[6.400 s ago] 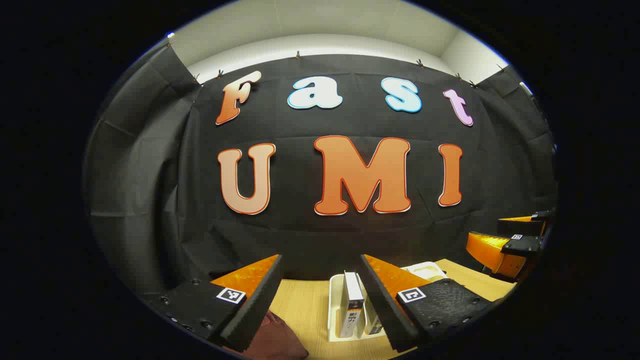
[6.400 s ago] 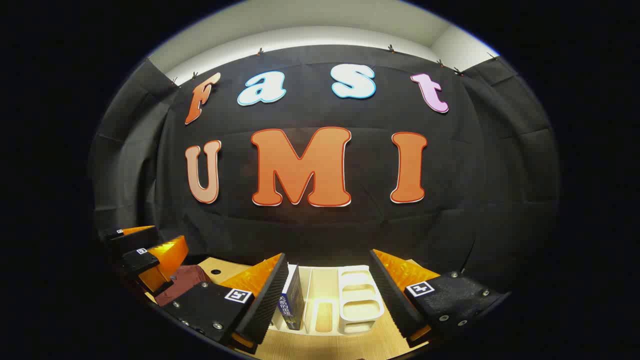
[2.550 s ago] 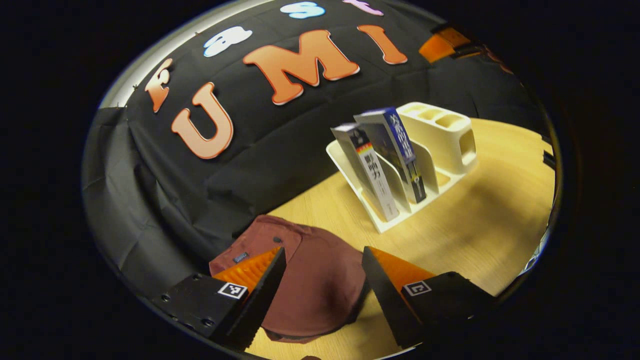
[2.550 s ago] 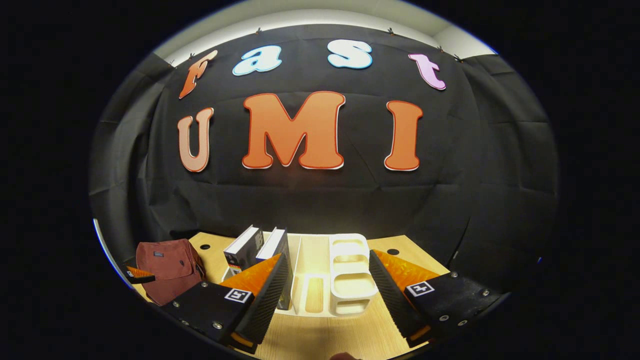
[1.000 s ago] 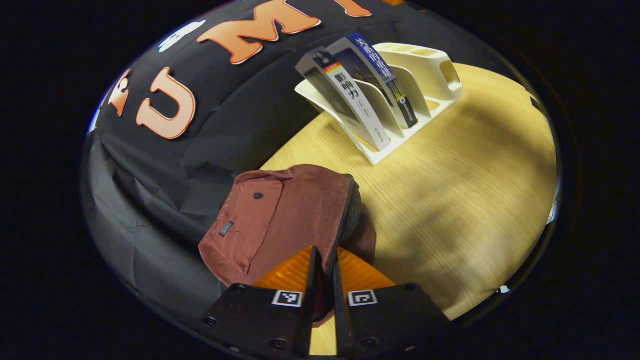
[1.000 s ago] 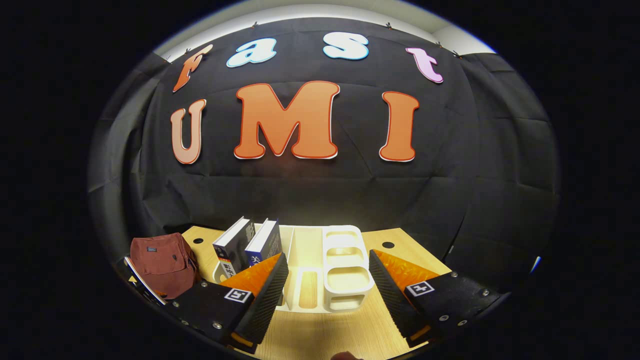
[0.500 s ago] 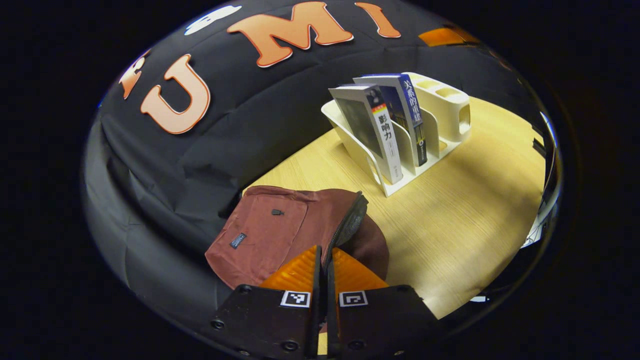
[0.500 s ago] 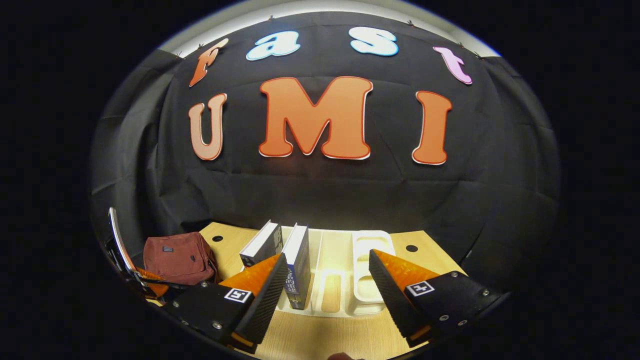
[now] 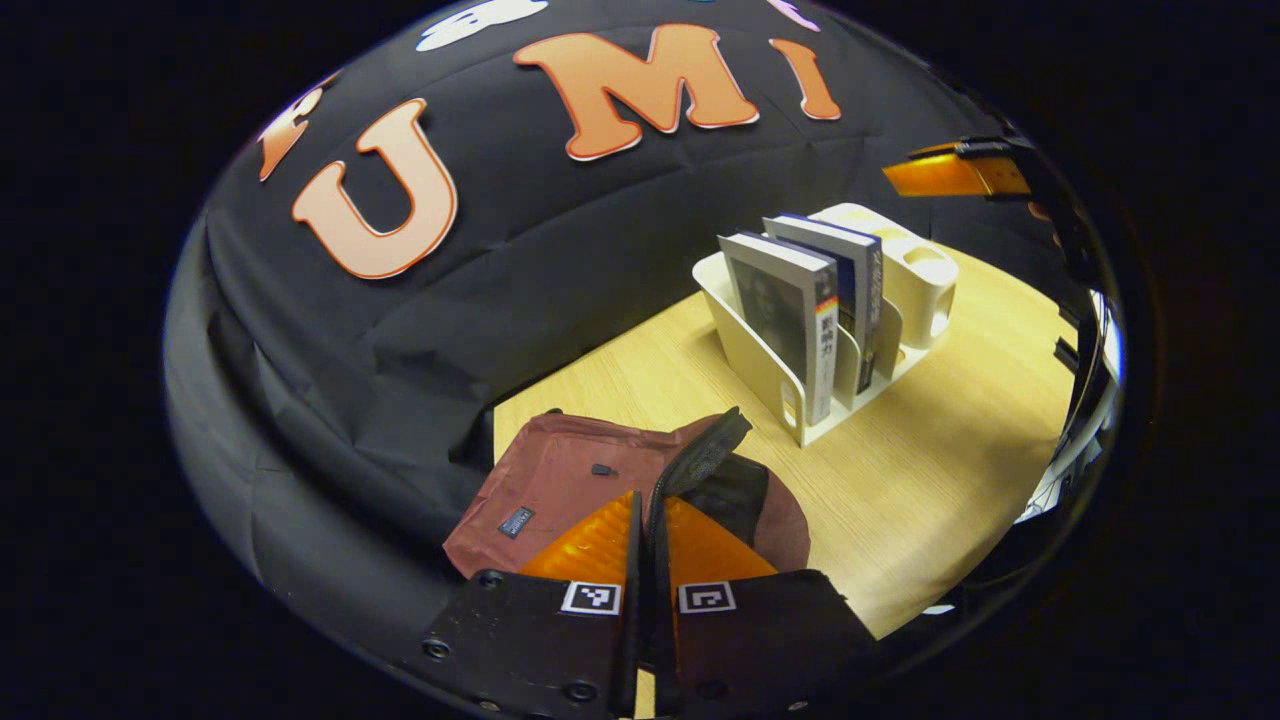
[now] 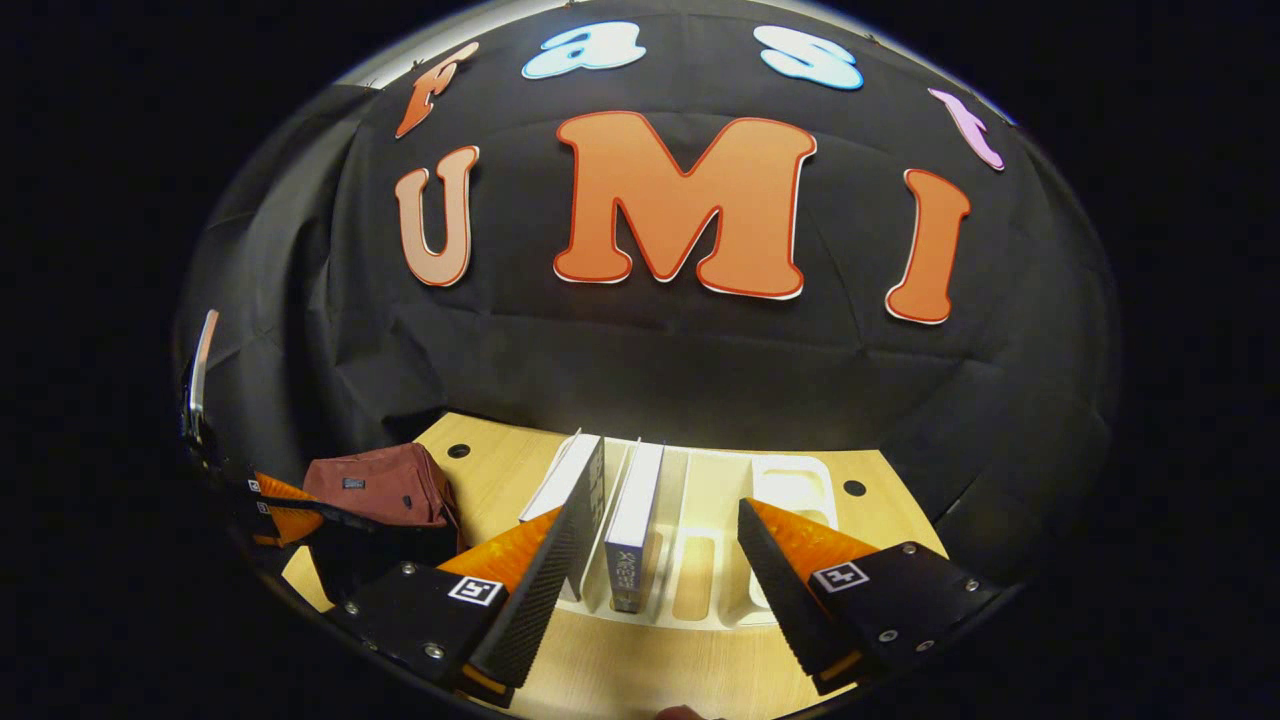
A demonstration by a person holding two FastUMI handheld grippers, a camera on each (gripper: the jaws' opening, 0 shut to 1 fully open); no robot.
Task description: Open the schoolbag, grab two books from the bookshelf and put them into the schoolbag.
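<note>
The left gripper [image 9: 647, 520] is clenched on the zipper edge of a soft maroon fabric schoolbag [image 9: 560, 480], which lies gaping at the left end of a pale wood-grain table [image 9: 930, 470]. The bag carries a small dark label, too small to read. Two upright paperback books [image 9: 805, 300] stand side by side in a cream plastic bookshelf [image 10: 700, 500]; their spine lettering is unreadable. The right gripper [image 10: 650, 560] hovers released before the shelf.

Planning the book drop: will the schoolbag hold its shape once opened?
Probably not: the schoolbag looks like soft cloth, sagging flat on the table. The left gripper pinches its flap, which likely flops back if released.
</note>
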